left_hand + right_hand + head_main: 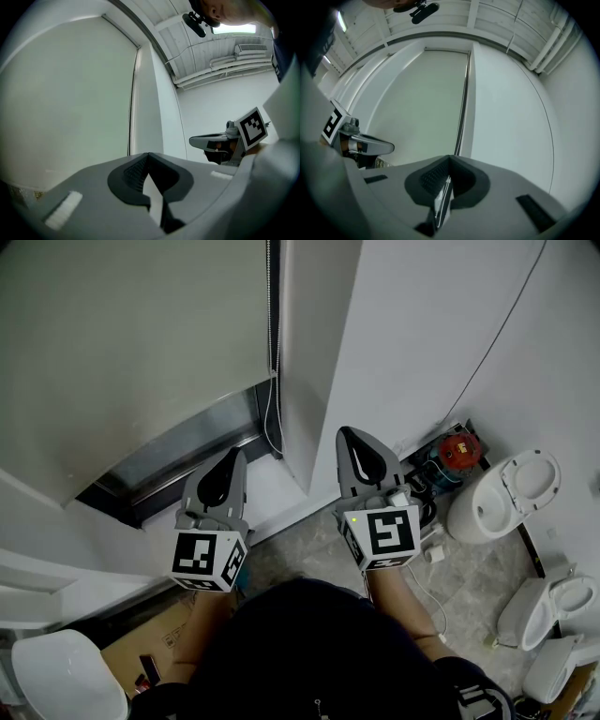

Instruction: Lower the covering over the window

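A pale roller blind point(141, 343) covers most of the window. A dark strip of glass point(178, 456) stays bare below its lower edge. The bead chain point(273, 334) hangs along the blind's right side and loops near the sill. My left gripper point(232, 457) points at the bare strip, shut and empty. My right gripper point(349, 434) is shut in front of the white wall, right of the chain and apart from it. In the left gripper view the blind point(70, 93) and chain point(131, 103) rise beyond the closed gripper point(148, 157). The right gripper view shows the chain point(462, 103) above its closed gripper point(449, 159).
A white windowsill point(272, 488) runs below the grippers. Two white toilets point(511, 488) point(553, 606) and a red object point(459, 451) stand on the floor at right. A white seat point(56, 676) and a cardboard box point(141, 643) lie at lower left. A thin cable point(497, 334) crosses the wall.
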